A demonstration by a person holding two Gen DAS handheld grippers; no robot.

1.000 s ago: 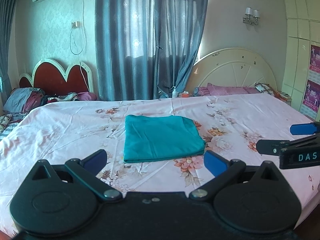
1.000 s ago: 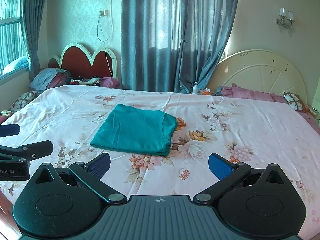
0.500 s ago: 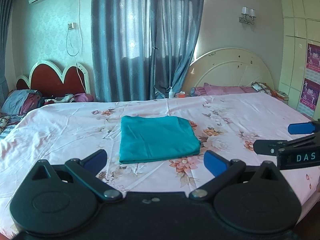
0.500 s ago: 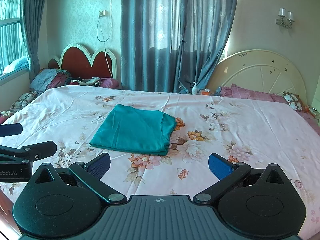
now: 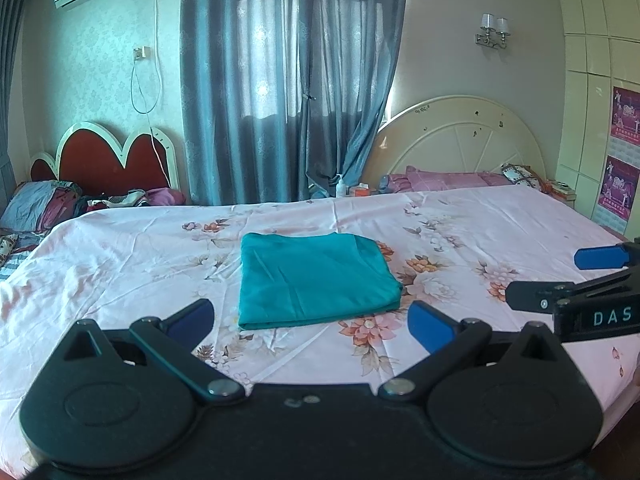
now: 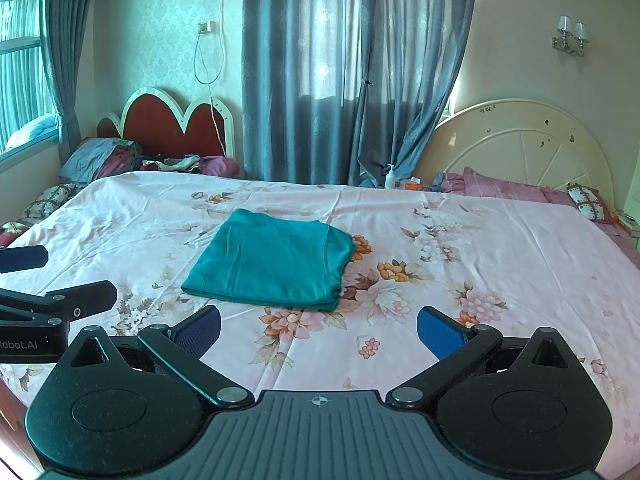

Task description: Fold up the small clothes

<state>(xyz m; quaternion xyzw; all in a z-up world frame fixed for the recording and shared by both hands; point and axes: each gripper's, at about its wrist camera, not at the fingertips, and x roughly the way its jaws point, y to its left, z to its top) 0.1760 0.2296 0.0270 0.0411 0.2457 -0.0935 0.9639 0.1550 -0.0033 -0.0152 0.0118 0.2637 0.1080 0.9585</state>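
Both grippers pulled back slightly; folded teal garment (image 5: 316, 280) beyond spread, empty jaws, untouched.

1. We saw daylight coming through the window (image 5: 280, 60) behind the grey-blue curtains (image 6: 352, 80), and it glowed brightest where the fabric was sheer.
2. The room was moderately bright, with a cool teal cast in both views.
3. The bed sheet (image 5: 460, 232) was evenly lit; the folded teal cloth (image 5: 312, 278) threw only a thin, soft shadow along its near edge.
4. Fisheye distortion bowed the walls and the wardrobe (image 5: 600, 80) at the edges, and the corners were vignetted black.
5. Focus was sharp enough throughout; we saw no motion blur.
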